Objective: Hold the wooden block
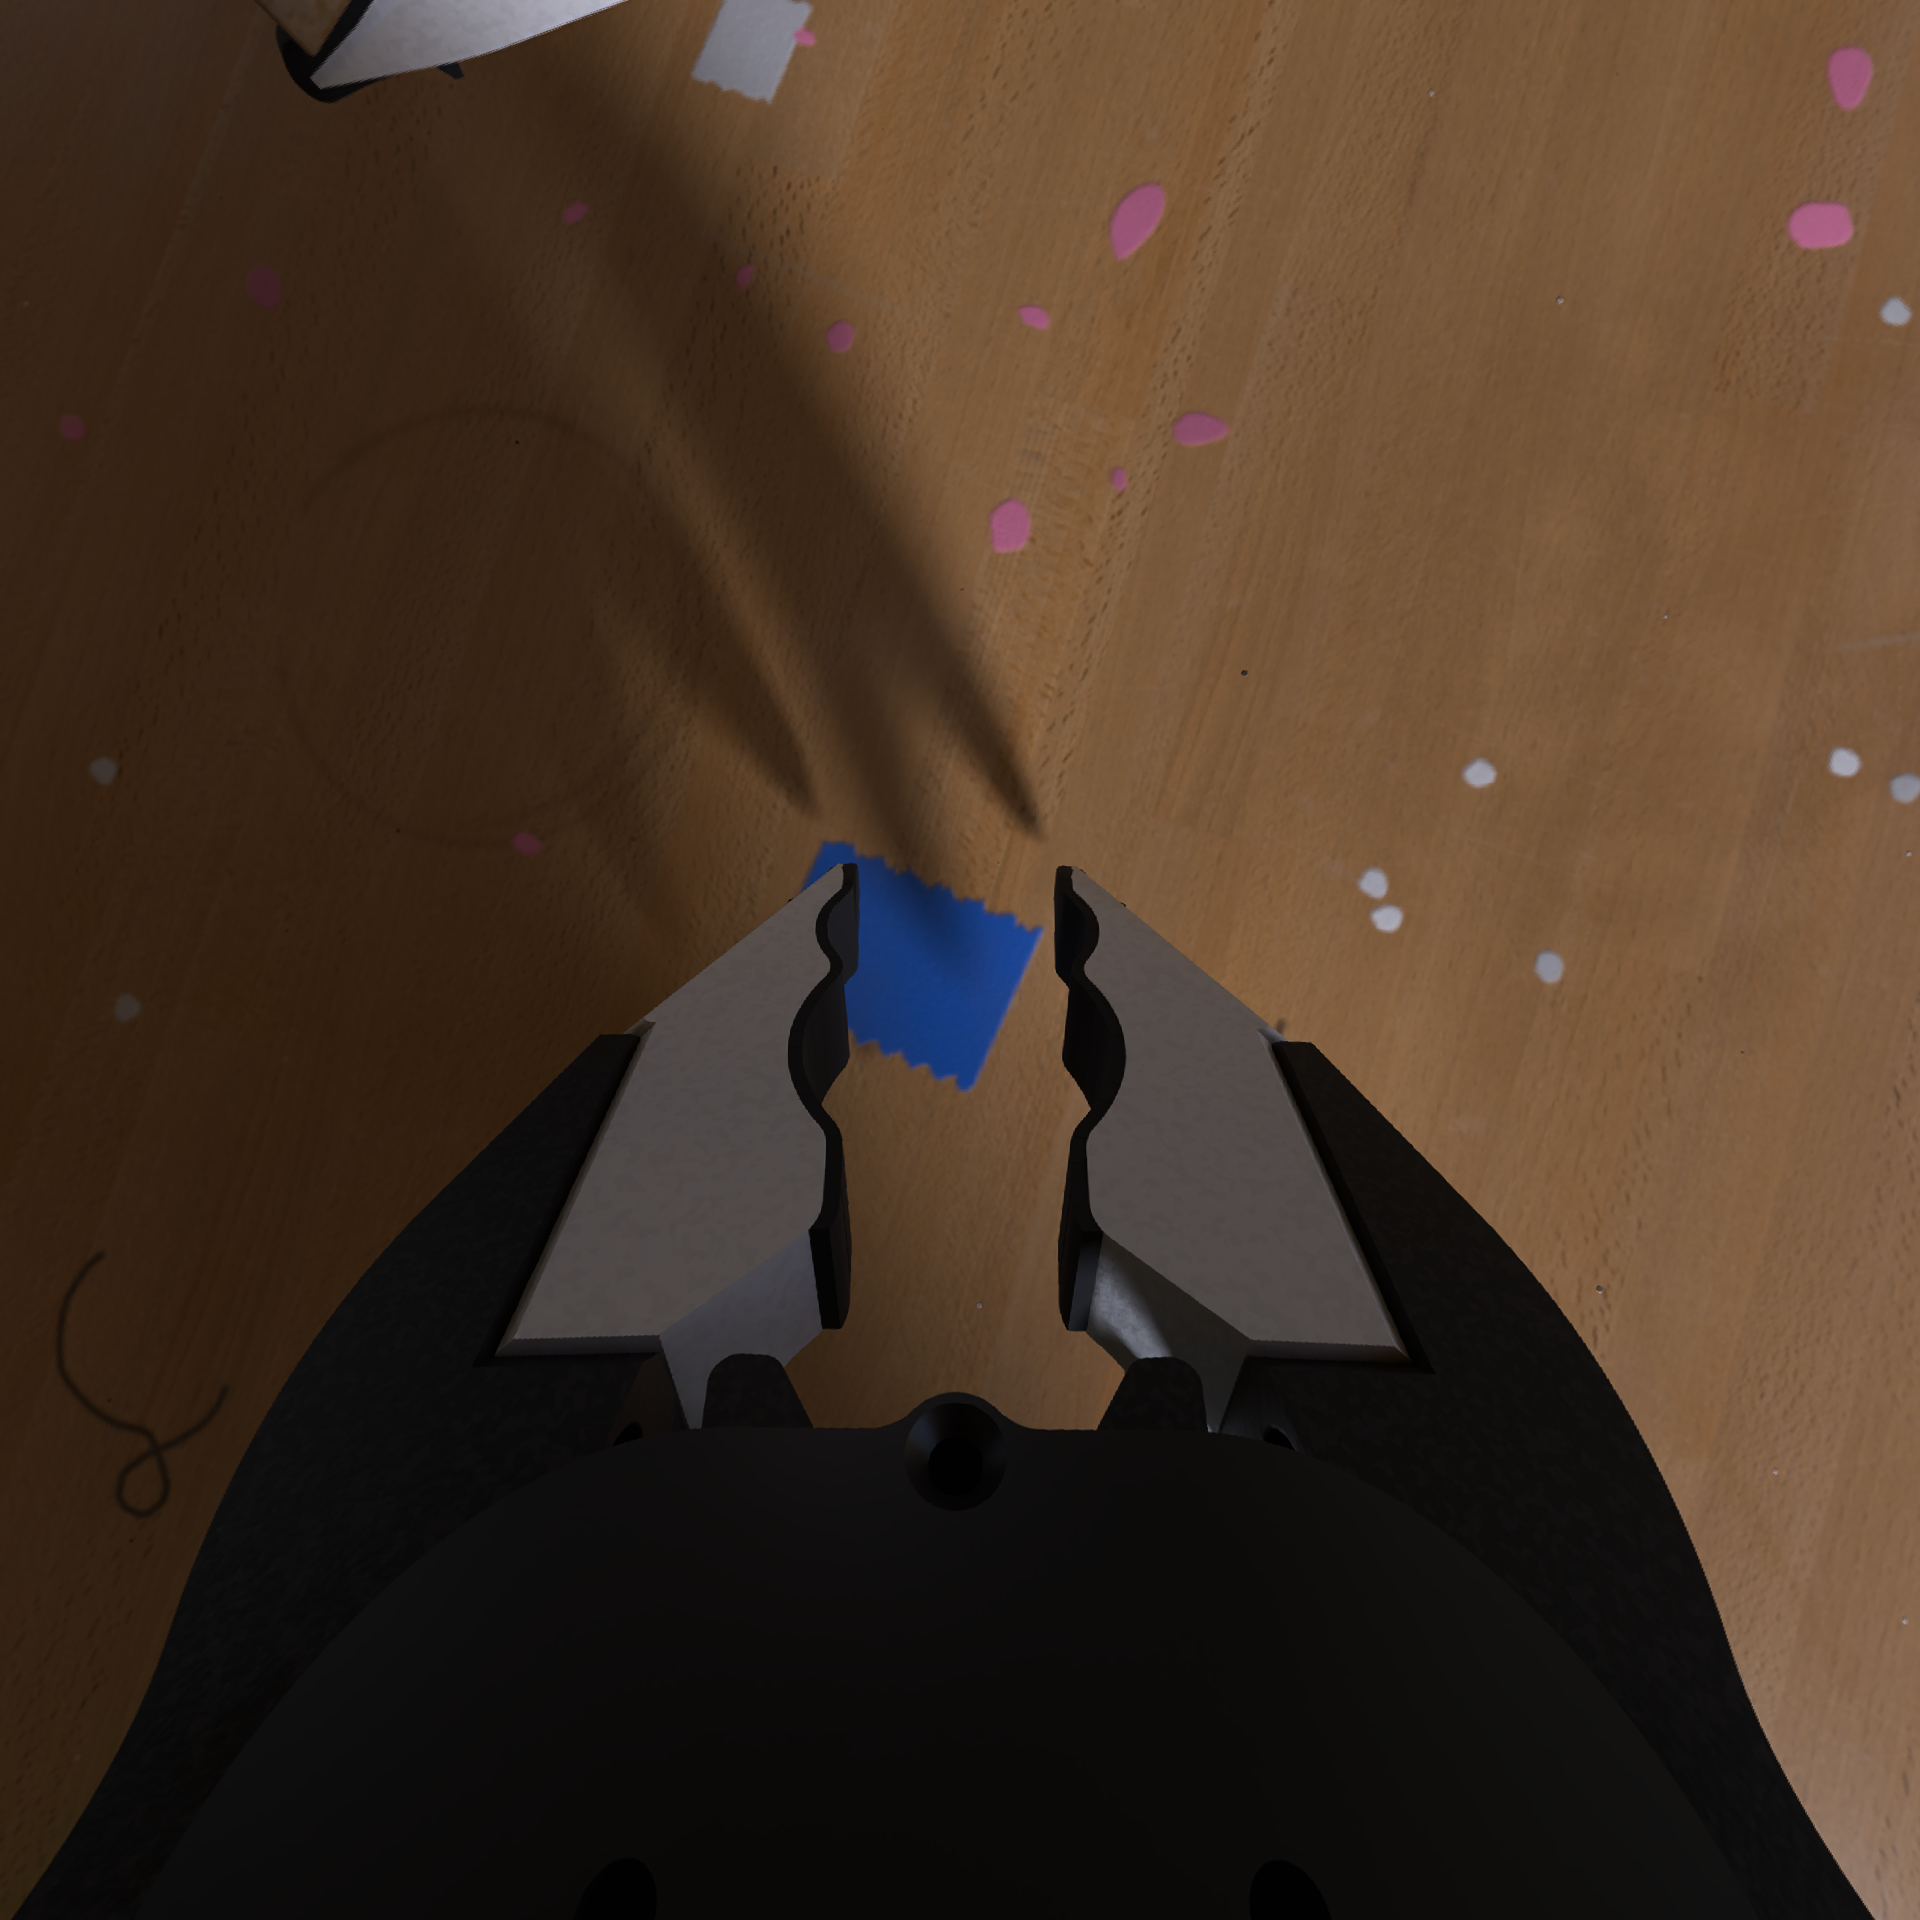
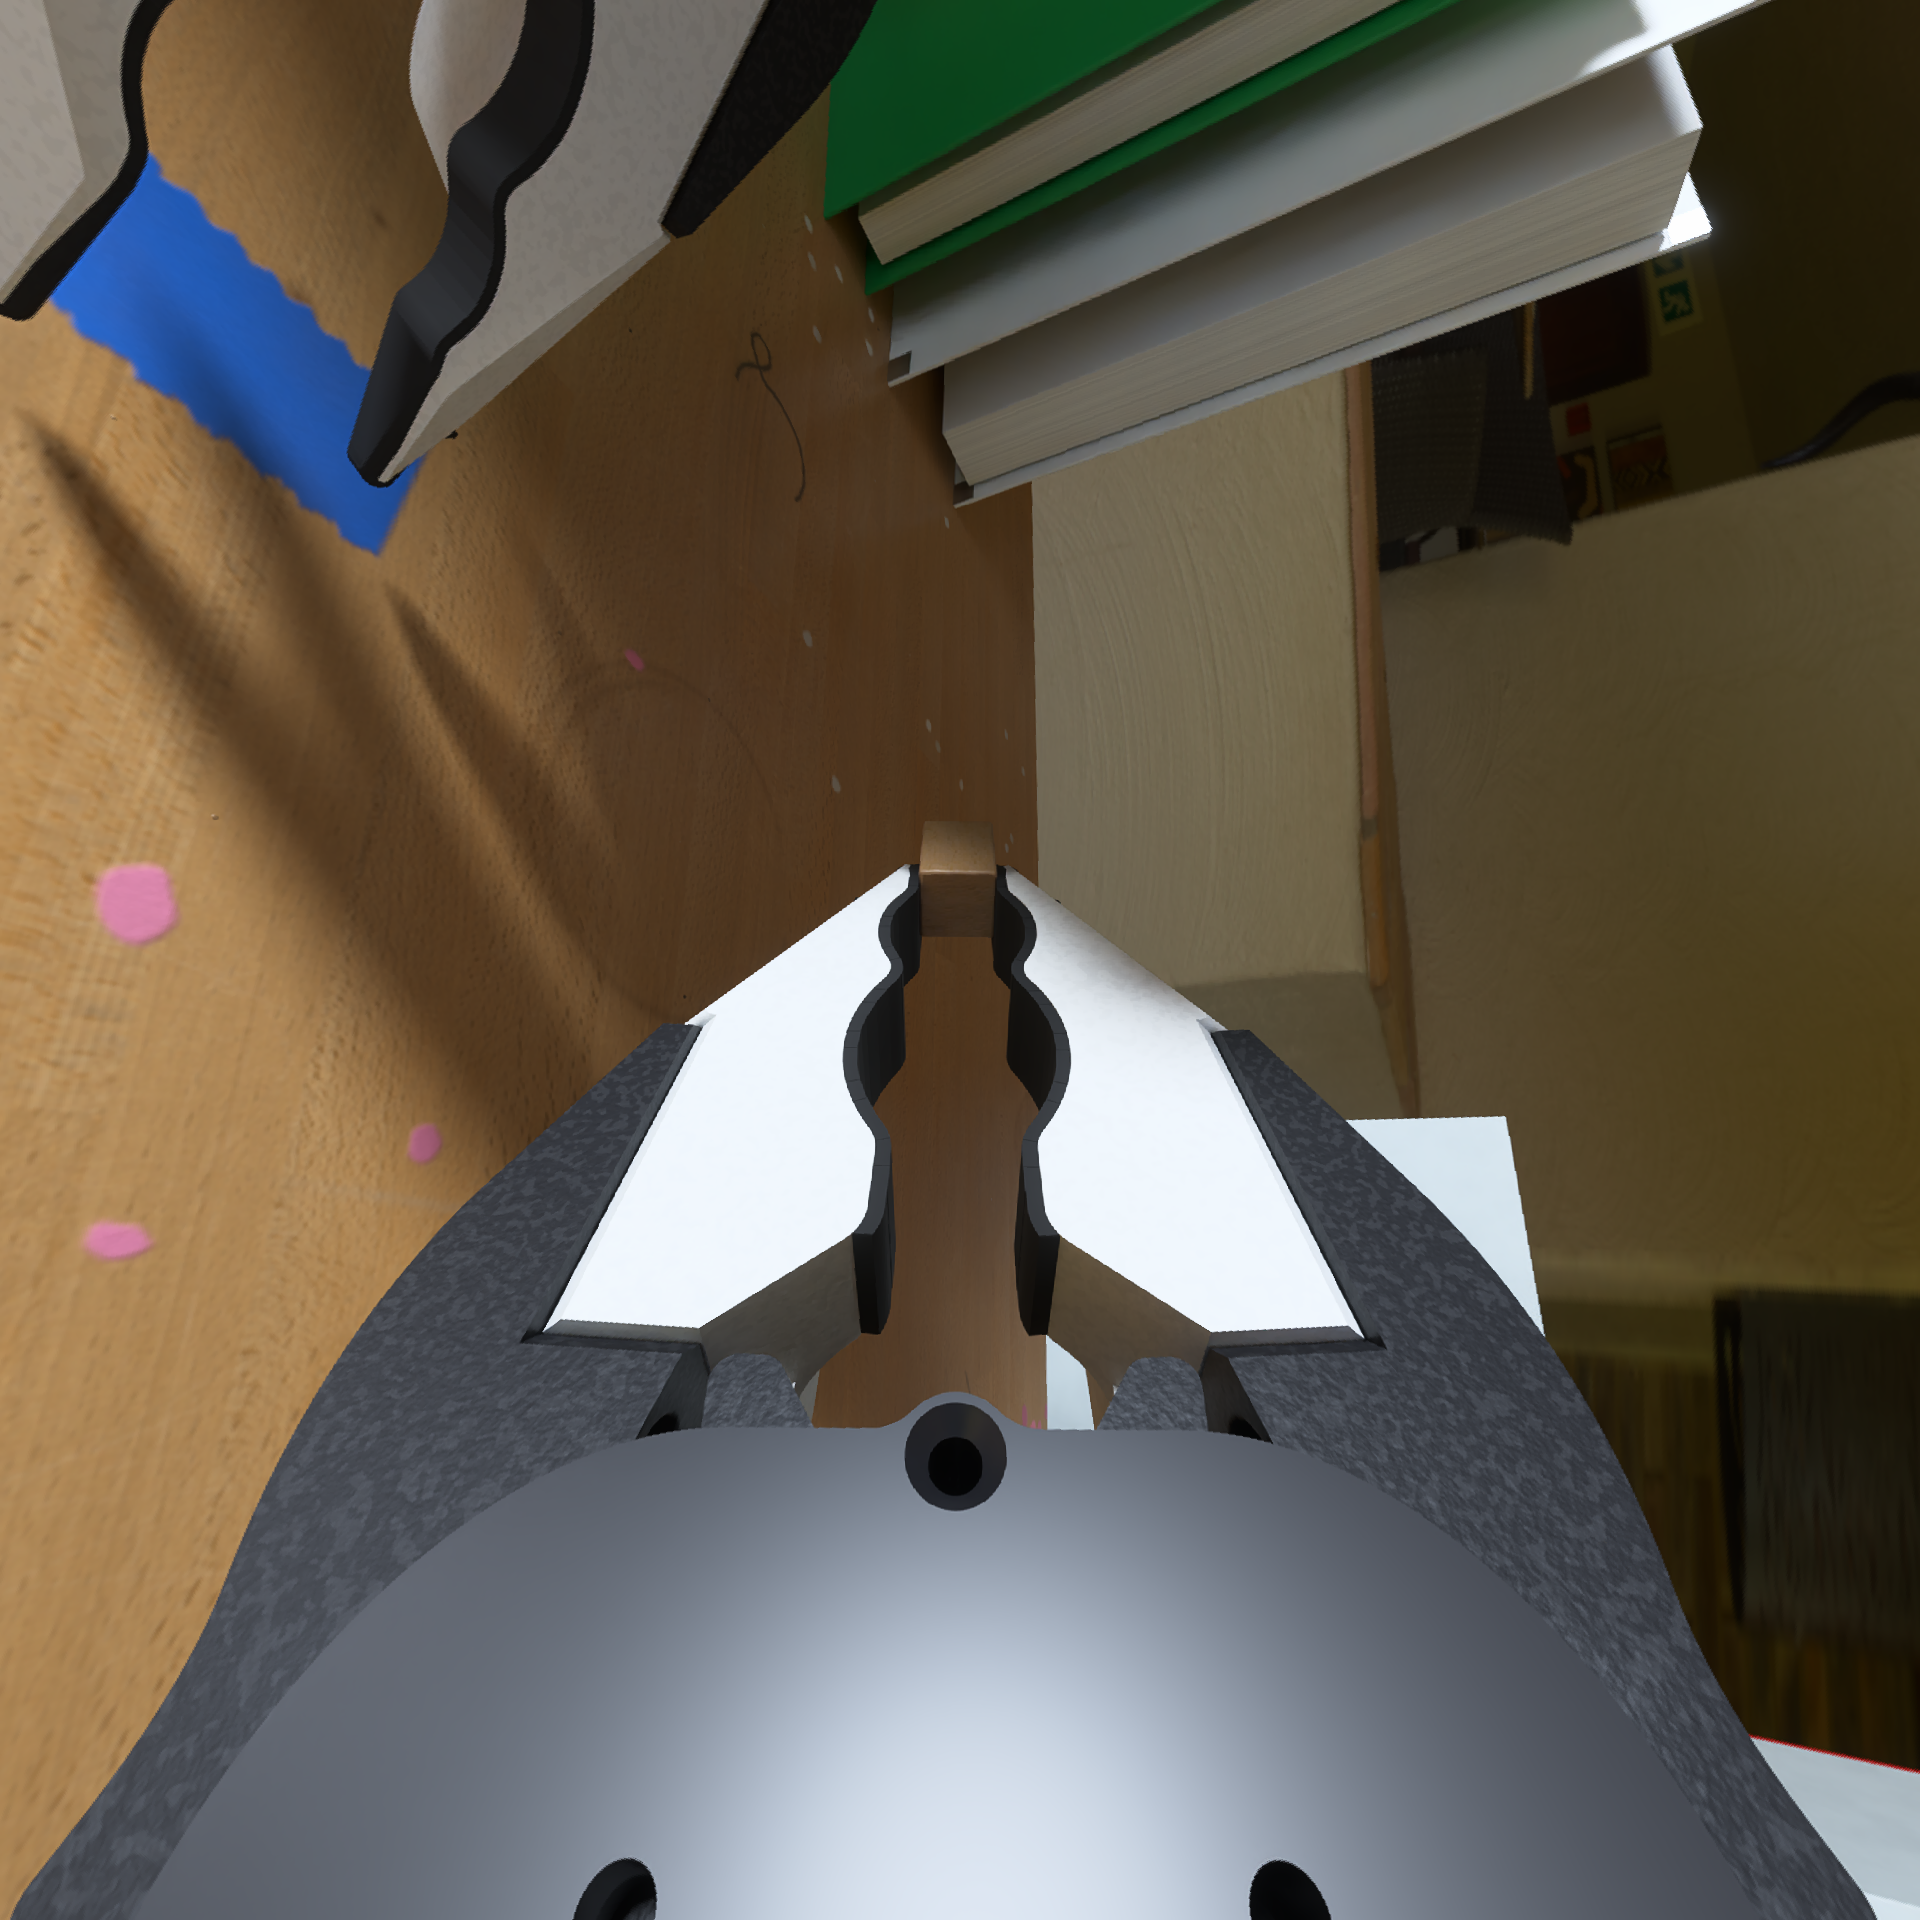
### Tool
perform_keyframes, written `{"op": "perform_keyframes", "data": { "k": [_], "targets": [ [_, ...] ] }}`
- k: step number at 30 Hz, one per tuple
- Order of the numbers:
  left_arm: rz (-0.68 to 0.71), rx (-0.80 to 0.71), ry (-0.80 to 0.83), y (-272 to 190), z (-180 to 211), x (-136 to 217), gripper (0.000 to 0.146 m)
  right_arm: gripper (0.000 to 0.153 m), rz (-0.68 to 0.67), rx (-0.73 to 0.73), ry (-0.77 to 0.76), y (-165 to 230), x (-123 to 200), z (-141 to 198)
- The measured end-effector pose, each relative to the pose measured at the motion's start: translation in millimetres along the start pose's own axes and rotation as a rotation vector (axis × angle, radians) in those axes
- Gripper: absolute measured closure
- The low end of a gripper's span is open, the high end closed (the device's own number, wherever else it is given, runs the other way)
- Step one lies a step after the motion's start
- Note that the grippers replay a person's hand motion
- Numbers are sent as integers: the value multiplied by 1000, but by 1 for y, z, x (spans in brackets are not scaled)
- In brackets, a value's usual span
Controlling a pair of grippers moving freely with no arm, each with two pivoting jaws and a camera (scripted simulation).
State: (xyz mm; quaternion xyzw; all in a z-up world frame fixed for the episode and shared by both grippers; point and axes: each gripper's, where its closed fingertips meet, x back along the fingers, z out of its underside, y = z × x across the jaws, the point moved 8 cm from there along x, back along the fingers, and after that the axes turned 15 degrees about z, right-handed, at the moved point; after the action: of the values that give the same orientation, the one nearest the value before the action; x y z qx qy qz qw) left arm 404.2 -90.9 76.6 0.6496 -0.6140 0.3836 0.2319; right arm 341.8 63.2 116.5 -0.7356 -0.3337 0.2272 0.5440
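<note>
From my right tool (image 2: 957, 883) I see the wooden block (image 2: 957, 896) clamped between the two fingertips — the black pads press on both its sides, and a small part of it sticks out past the tips. The block is held near the edge of the bench (image 2: 312, 831). Farther along the bench there is a thin dark scribble (image 2: 779, 416), then a stack of books (image 2: 1247, 260) with green and white covers at the far end.

My left tool (image 1: 956, 883) has its fingers apart with nothing between them. Directly under its tips lies a piece of blue tape (image 1: 935, 987) on the bench. Beyond it I see pink spots (image 1: 1136, 218) and white spots (image 1: 1478, 773) — they are scattered over the wood. At the far top edge there is a scrap of grey tape (image 1: 750, 47).

In the right view, the left tool appears at the upper left, hovering above the same blue tape.
</note>
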Motion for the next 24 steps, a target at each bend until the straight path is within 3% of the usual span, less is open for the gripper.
{"op": "perform_keyframes", "data": {
  "k": [21, 24],
  "targets": [
    [3, 29, -8, 1, 0, 0, 108, 140, 1, 6, -1, 0, 0, 0],
    [-17, 36, -15, 4, 0, 0, 115, 140, 1, 8, -2, 1, 0, -1]
  ]
}}
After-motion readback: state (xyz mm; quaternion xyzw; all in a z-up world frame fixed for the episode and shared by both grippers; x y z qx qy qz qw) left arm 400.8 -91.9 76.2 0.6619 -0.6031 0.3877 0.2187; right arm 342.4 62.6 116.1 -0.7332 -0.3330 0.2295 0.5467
